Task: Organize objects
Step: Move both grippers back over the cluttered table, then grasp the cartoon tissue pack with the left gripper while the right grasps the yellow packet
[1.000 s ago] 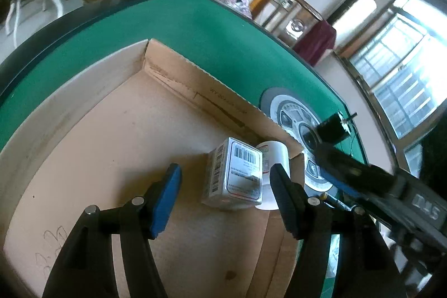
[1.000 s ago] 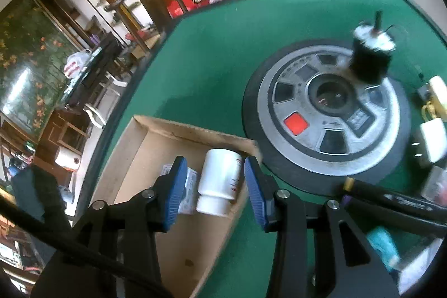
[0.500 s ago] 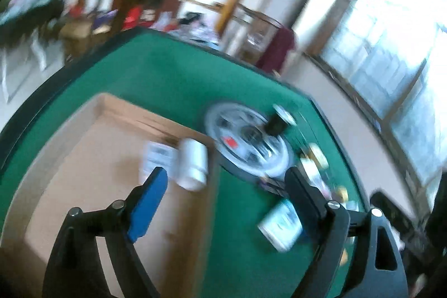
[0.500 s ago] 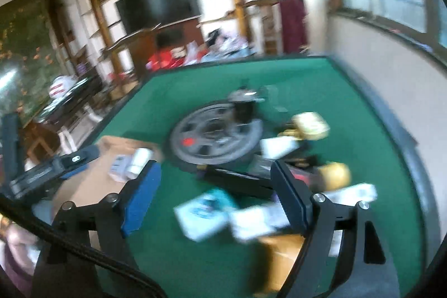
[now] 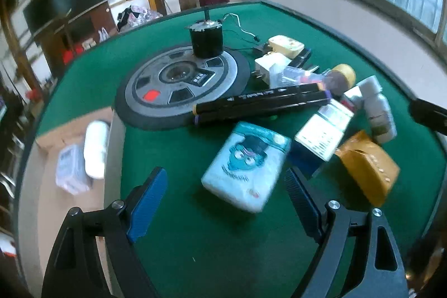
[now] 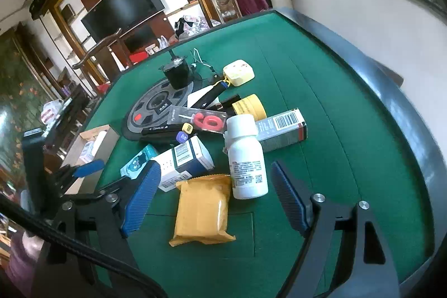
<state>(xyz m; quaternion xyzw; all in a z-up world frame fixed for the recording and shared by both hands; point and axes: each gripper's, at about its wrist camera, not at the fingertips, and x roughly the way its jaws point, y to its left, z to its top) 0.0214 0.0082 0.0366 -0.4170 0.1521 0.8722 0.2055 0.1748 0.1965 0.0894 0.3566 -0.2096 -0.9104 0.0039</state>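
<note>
A clutter of small goods lies heaped on the green table [image 6: 321,91] as we hold both grippers wide and empty above it.

In the cardboard box [image 5: 36,186] at the table's left edge we see a white bottle [image 5: 96,148] lying beside a small white carton [image 5: 71,172]. Right of the box, a blue cartoon-printed pack [image 5: 247,165] lies between the spread jaws of our left gripper [image 5: 223,205], untouched. Our right gripper [image 6: 215,197] hovers over a yellow pouch [image 6: 202,210], with a white pill bottle [image 6: 245,158] touching the pouch's far corner and a blue-and-white carton [image 6: 184,162] just beside it. Farther out, two black markers [image 5: 262,104] rest against a round grey disc [image 5: 183,84] that carries a black cylinder [image 5: 206,39].
</note>
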